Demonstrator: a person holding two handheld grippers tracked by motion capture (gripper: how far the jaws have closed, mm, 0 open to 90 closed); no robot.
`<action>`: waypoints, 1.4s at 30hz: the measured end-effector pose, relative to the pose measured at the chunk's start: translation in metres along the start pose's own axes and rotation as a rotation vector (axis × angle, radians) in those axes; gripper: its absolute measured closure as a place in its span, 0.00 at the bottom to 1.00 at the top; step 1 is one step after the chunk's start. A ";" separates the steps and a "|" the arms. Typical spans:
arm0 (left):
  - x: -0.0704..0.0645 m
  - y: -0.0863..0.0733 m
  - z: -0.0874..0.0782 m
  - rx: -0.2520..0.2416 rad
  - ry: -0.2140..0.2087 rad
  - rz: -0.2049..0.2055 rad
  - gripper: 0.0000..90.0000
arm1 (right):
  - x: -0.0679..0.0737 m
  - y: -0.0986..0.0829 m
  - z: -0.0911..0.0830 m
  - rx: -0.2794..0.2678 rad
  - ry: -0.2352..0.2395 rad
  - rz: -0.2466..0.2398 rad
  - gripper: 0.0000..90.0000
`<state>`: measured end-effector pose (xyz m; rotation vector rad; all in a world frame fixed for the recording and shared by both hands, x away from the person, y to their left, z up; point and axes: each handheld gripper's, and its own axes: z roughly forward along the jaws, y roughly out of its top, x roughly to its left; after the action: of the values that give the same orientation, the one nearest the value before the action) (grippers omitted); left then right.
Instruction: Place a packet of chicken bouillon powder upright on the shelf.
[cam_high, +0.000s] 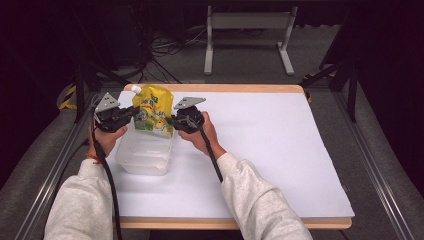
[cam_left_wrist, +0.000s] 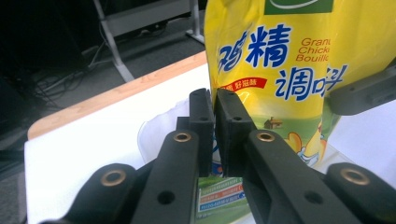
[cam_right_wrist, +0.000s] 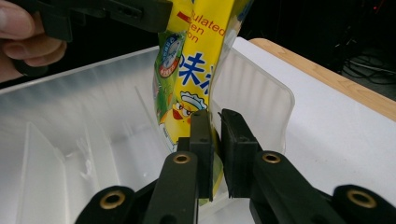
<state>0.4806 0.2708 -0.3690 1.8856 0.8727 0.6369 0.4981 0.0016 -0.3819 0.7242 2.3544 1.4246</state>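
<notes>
**Both tools pinching the yellow pouch over the clear tub**

You have the yellow pouch held upright between your two hands, at the far left of the desk. Its white cap points up and to the left, and its lower end hangs over the far part of the clear plastic tub that sits on the white desk cover.

Your left tool comes in from the left side of the pouch. In the left gripper view its jaws are closed onto the pouch's edge, with the thin film pressed between them. Your left hand grips the handle low, wrist near the tub's left side, forearm running back toward you.

Your right tool reaches in from the right, pointing left. In the right gripper view its jaws are clamped on the lower side edge of the pouch, with the tub's ribbed wall just behind. Your right hand sits level with the left one, elbow bent, forearm angled in from the lower right.

A metal stand is on the floor beyond the desk.
</notes>
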 end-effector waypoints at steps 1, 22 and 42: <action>-0.001 0.000 0.000 0.007 0.004 -0.004 0.99 | 0.002 0.000 0.000 0.004 -0.006 -0.008 0.96; -0.033 -0.022 -0.062 -0.130 0.069 -0.098 0.56 | 0.003 -0.002 -0.027 0.009 -0.051 -0.045 0.76; -0.160 -0.038 -0.077 -0.077 -0.061 0.159 0.25 | -0.027 -0.092 -0.185 0.080 -0.216 -0.137 0.60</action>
<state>0.3149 0.1976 -0.3808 1.9068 0.6547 0.6955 0.4055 -0.1847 -0.3772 0.6856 2.2563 1.1413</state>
